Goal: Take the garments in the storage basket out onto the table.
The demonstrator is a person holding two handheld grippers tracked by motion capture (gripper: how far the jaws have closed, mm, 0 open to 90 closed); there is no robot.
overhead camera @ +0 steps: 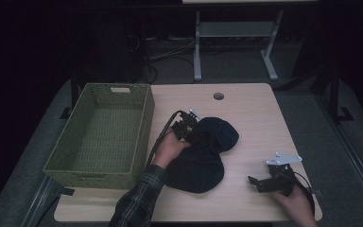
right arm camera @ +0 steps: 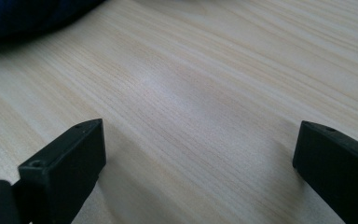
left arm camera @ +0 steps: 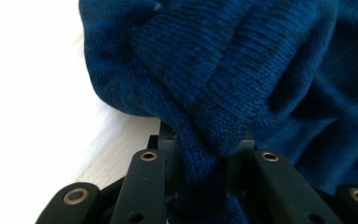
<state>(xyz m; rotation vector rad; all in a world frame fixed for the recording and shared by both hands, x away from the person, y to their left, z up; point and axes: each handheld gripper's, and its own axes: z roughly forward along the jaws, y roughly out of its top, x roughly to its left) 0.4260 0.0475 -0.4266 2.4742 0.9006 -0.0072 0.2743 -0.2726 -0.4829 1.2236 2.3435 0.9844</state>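
While left gripper (left arm camera: 200, 154) pinches fold of soft dark blue knitted cloth (overhead camera: 203, 151), woven green basket (overhead camera: 99, 135) sits just left; right gripper (right arm camera: 196, 158) jaws apart, resting farther away.

Two hand-held grippers, high view.
Left gripper (overhead camera: 194, 134) pinches dark blue knitted fabric (left arm camera: 223, 70); right gripper (overhead camera: 257, 182) rests low, jaws wide apart, forearm in plaid sleeve (overhead camera: 139, 198).

Basket (overhead camera: 105, 135) on table (overhead camera: 255, 118) left edge, knit garment (overhead camera: 203, 151) just beside, rightward.
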